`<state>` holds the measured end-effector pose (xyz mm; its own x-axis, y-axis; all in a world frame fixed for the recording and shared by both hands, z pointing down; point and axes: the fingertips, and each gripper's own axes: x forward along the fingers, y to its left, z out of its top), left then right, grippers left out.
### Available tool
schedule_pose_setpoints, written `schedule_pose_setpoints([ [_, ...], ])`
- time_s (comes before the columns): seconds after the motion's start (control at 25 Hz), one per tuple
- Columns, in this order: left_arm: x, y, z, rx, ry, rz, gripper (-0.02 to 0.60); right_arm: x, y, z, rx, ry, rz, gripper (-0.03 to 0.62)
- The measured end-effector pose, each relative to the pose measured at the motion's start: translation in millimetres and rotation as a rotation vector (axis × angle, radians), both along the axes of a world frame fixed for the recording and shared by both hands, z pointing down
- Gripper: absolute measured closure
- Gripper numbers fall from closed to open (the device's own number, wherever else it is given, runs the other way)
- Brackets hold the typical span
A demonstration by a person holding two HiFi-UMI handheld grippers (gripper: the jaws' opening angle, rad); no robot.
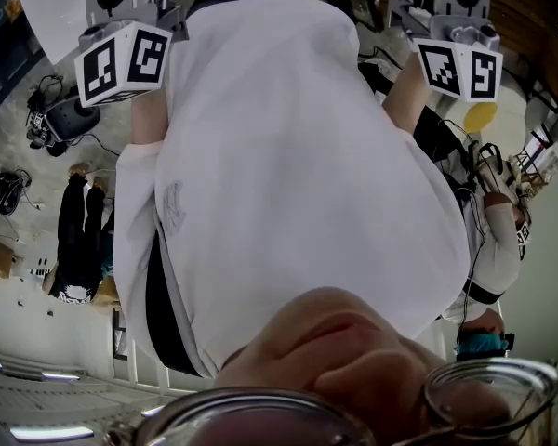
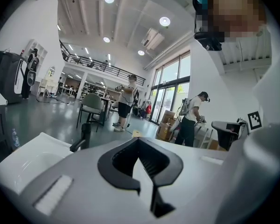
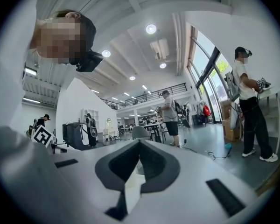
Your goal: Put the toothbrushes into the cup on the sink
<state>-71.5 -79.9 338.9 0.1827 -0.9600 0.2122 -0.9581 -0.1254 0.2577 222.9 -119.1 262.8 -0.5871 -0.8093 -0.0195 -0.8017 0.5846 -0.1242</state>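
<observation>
Beyond your left gripper (image 2: 140, 146), off to the left of its jaws, sits a white sink (image 2: 23, 164) with a dark tap (image 2: 84, 136). Those jaws are pressed together on nothing. Your right gripper (image 3: 140, 146) is equally closed and empty, facing a standing person (image 3: 170, 118).

Wearer: white short-sleeved shirt (image 1: 288, 156), clear-rimmed glasses (image 1: 488, 384). Left gripper (image 2: 140, 164) and right gripper (image 3: 139, 167): grey shells, black throats, white fingers (image 3: 132, 190). White cubes (image 1: 121, 59) carry black square markers.
</observation>
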Motion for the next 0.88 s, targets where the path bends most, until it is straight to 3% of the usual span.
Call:
schedule_pose_setpoints([
  [0.24, 2, -1, -2, 0.001, 0.001, 0.006, 0.575, -11, -2, 4, -0.001, 0.068, -0.039, 0.583],
  [0.56, -6, 2, -8, 0.005, -0.002, -0.012, 0.575, -47, -3, 36, 0.001, 0.405, -0.142, 0.584],
  [0.72, -13, 4, -8, 0.008, -0.003, -0.020, 0.575, -74, 0, 67, 0.011, 0.618, -0.263, 0.583],
  [0.88, -26, 4, -5, 0.002, -0.005, -0.044, 0.575, -109, 4, 93, 0.010, 0.698, -0.428, 0.582],
])
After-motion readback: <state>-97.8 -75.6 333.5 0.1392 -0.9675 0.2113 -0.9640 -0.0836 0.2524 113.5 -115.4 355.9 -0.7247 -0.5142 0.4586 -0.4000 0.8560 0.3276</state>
